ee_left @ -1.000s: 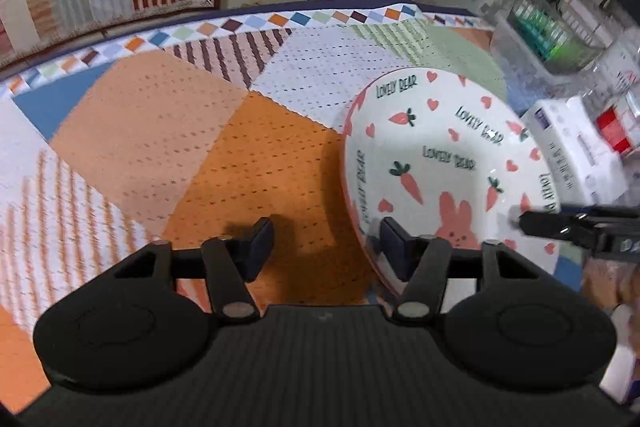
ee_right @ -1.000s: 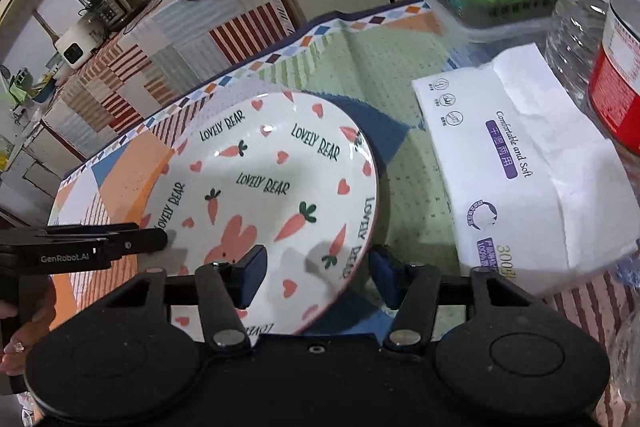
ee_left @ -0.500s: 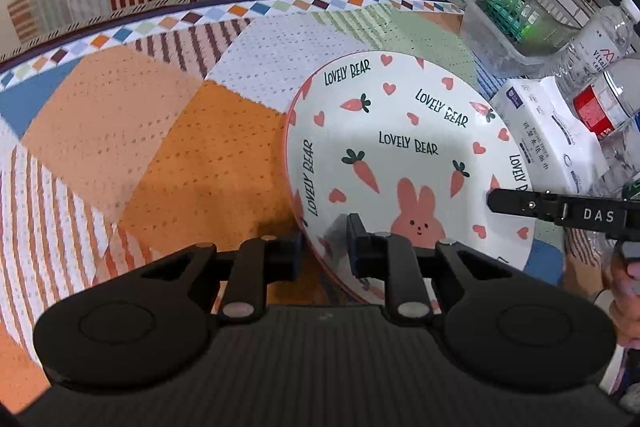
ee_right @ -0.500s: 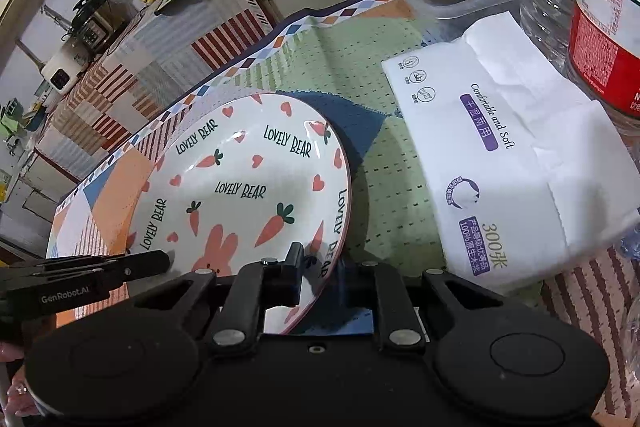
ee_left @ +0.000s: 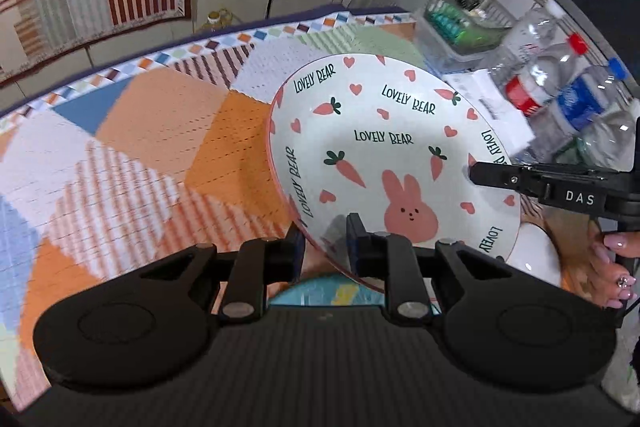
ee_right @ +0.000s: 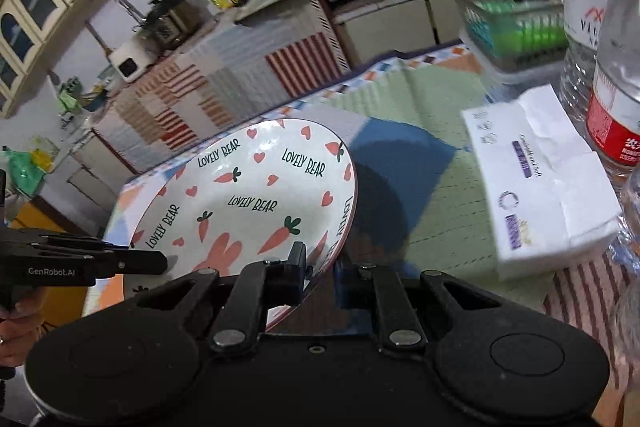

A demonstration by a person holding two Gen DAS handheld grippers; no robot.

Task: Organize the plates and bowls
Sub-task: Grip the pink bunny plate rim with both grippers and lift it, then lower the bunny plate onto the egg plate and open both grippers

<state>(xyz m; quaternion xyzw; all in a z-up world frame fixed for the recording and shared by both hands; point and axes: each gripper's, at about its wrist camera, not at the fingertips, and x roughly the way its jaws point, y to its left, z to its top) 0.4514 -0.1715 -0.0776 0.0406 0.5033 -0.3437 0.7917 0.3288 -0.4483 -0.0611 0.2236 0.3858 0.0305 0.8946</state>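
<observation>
A white plate (ee_left: 384,151) with pink rabbit, carrots, hearts and "LOVELY BEAR" lettering is held tilted above the patchwork tablecloth (ee_left: 132,155). My left gripper (ee_left: 323,247) is shut on the plate's near left rim. My right gripper (ee_right: 320,267) is shut on the opposite rim, where the plate (ee_right: 248,203) fills the lower left of the right wrist view. The right gripper also shows in the left wrist view (ee_left: 504,177), at the plate's right edge. A white dish (ee_left: 534,259) lies partly hidden below the plate.
A white tissue pack (ee_right: 540,183) lies right of the plate. Water bottles (ee_left: 560,95) and a clear basket with green contents (ee_right: 516,27) stand at the table's right. The table's far edge (ee_left: 160,55) runs behind, with cabinets beyond.
Both grippers closed on the plate's rims, and the plate has lifted off the cloth, tilted. Both views rose and show more of the room.
</observation>
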